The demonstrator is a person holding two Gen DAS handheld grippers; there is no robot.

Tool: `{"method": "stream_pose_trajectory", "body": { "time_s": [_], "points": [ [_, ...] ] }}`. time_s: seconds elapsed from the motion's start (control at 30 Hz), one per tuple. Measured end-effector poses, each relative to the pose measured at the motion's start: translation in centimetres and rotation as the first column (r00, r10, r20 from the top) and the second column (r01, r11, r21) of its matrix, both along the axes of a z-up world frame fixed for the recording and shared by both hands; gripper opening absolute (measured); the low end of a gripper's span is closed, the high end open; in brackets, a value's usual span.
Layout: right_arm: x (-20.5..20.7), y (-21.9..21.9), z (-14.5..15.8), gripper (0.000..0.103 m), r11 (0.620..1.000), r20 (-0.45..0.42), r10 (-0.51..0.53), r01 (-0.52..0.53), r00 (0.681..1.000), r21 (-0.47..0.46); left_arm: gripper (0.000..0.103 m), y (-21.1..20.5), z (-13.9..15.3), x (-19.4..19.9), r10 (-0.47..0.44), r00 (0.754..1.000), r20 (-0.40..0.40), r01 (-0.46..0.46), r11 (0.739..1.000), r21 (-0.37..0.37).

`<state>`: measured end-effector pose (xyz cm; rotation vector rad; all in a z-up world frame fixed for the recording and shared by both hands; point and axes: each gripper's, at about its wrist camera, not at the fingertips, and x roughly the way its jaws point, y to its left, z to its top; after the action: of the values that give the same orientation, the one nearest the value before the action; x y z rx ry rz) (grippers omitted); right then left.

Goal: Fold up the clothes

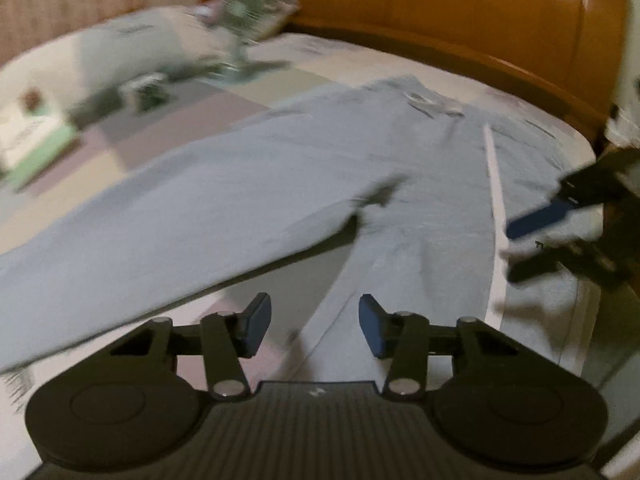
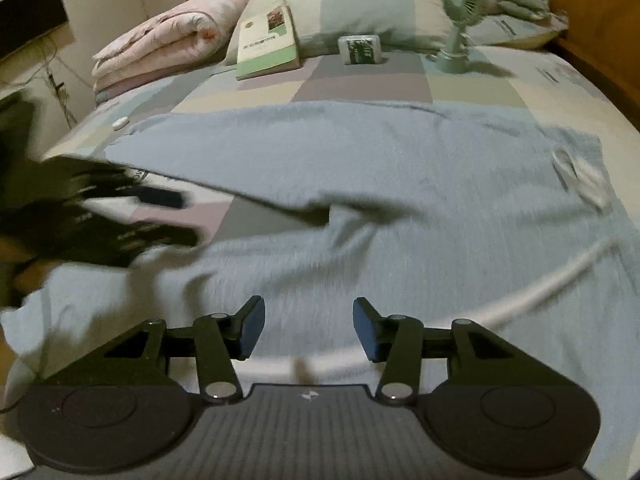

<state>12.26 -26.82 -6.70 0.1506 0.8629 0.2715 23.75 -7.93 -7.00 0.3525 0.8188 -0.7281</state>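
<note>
Light blue-grey trousers (image 1: 240, 200) lie spread on the bed, their two legs parting at a dark fold near the middle. A white stripe (image 1: 494, 184) runs down one side. My left gripper (image 1: 314, 316) hangs open just above the cloth between the legs, with nothing between its blue pads. My right gripper (image 1: 520, 248) comes in from the right edge over the striped side, fingers apart. In the right wrist view the trousers (image 2: 400, 152) fill the middle, and my right gripper (image 2: 309, 316) stands open over them. The left gripper (image 2: 180, 216) shows blurred at the left, by the leg's edge.
A patchwork bedsheet (image 2: 360, 80) covers the bed. At its far end are a book (image 2: 268, 44), a small green pack (image 2: 360, 50), a green desk fan (image 2: 460, 24), a pillow (image 2: 360, 4) and a folded pink quilt (image 2: 160, 40). An orange wooden board (image 1: 440, 8) borders the bed.
</note>
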Motion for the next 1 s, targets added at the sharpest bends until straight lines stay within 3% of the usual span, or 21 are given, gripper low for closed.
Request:
{"method": "stream_pose_trajectory", "body": {
  "time_s": [0.13,0.17,0.23,0.3,0.37,0.5,0.53,0.63,0.73,0.83,1.0],
  "points": [
    [-1.9,-1.2,-0.9,0.054,0.996,-0.007,-0.079,0.079,0.997,0.036,0.038,-2.9,-2.8,0.8,-0.066,0.998,-0.005,0.066,0.994,0.089],
    [-2.2,-1.6,-0.9,0.054,0.994,-0.003,-0.096,0.096,0.995,0.043,0.021,-3.0,-2.9,0.5,-0.082,0.997,0.003,0.081,0.993,0.085],
    [-2.6,-2.3,-1.1,0.054,0.991,0.005,-0.123,0.123,0.992,0.061,0.003,-3.3,-2.7,-0.1,-0.108,0.994,0.029,0.104,0.988,0.112],
    [-2.6,-3.0,-1.3,0.054,0.987,0.012,-0.142,0.141,0.990,0.078,0.001,-3.5,-2.5,-0.3,-0.101,0.992,0.074,0.089,0.985,0.148],
    [-2.5,-3.4,-1.5,0.054,0.984,0.018,-0.158,0.156,0.987,0.090,0.001,-3.3,-2.5,0.6,-0.066,0.996,0.063,0.057,0.989,0.135],
    [-2.4,-3.4,-1.8,0.054,0.983,0.016,-0.154,0.152,0.988,0.105,0.008,-3.0,-2.4,2.1,-0.007,0.999,0.044,0.002,0.993,0.115],
    [-2.6,-3.4,-1.9,0.056,0.984,0.011,-0.146,0.144,0.989,0.101,0.014,-2.8,-2.3,2.0,-0.007,0.999,0.048,0.001,0.993,0.117],
    [-2.8,-2.8,-2.4,0.059,0.989,-0.011,-0.131,0.132,0.991,0.070,0.015,-1.5,-1.0,1.1,0.017,0.998,0.066,-0.023,0.995,0.099],
    [-3.0,-1.8,-2.9,0.059,0.995,-0.017,-0.102,0.102,0.995,0.019,0.032,0.3,0.9,-1.0,0.020,0.994,0.109,-0.029,0.996,0.084],
    [-2.7,-0.8,-4.0,0.062,0.997,-0.035,-0.071,0.070,0.997,-0.033,0.048,1.7,1.5,-3.7,-0.017,0.995,0.094,0.011,0.998,0.061],
    [-4.2,0.3,-4.7,0.066,0.988,-0.025,-0.023,0.019,0.999,-0.152,0.049,2.1,-1.3,-5.5,0.017,1.000,0.015,-0.018,0.997,0.073]
  ]
}}
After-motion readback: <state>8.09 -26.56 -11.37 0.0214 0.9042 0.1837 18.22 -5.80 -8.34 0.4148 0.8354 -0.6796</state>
